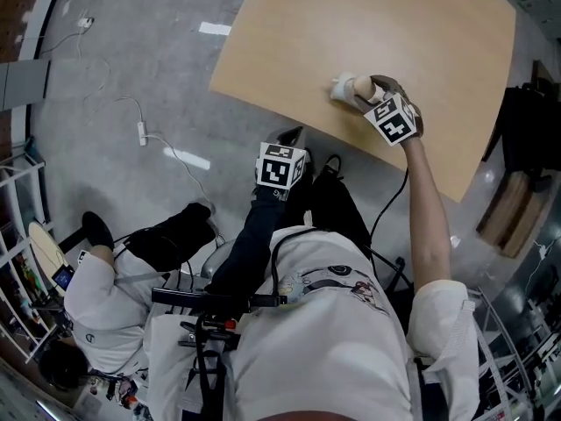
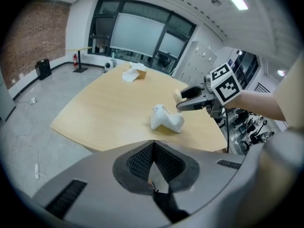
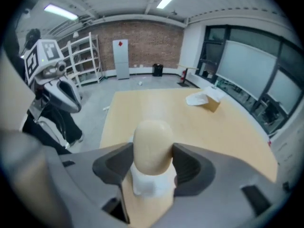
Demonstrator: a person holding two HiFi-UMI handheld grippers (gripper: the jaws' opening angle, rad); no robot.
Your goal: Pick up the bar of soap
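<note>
The cream bar of soap (image 3: 152, 144) stands between the two pads of my right gripper (image 3: 152, 158), which touch it on both sides; the gripper is shut on it. Just under the soap lies a crumpled white piece (image 3: 145, 184). In the head view the right gripper (image 1: 359, 89) is over the near part of the wooden table (image 1: 438, 51), with the soap (image 1: 361, 85) at its tips beside the white piece (image 1: 340, 89). The left gripper view shows the right gripper (image 2: 186, 99) slightly above the white piece (image 2: 166, 119). My left gripper (image 1: 290, 137) hangs off the table's near edge, shut and holding nothing.
A small cardboard box with white paper (image 2: 135, 72) sits at the table's far side. A seated person (image 1: 114, 279) is on the floor to my left, with cables (image 1: 145, 134) lying there. White shelves (image 3: 85, 56) stand by the brick wall.
</note>
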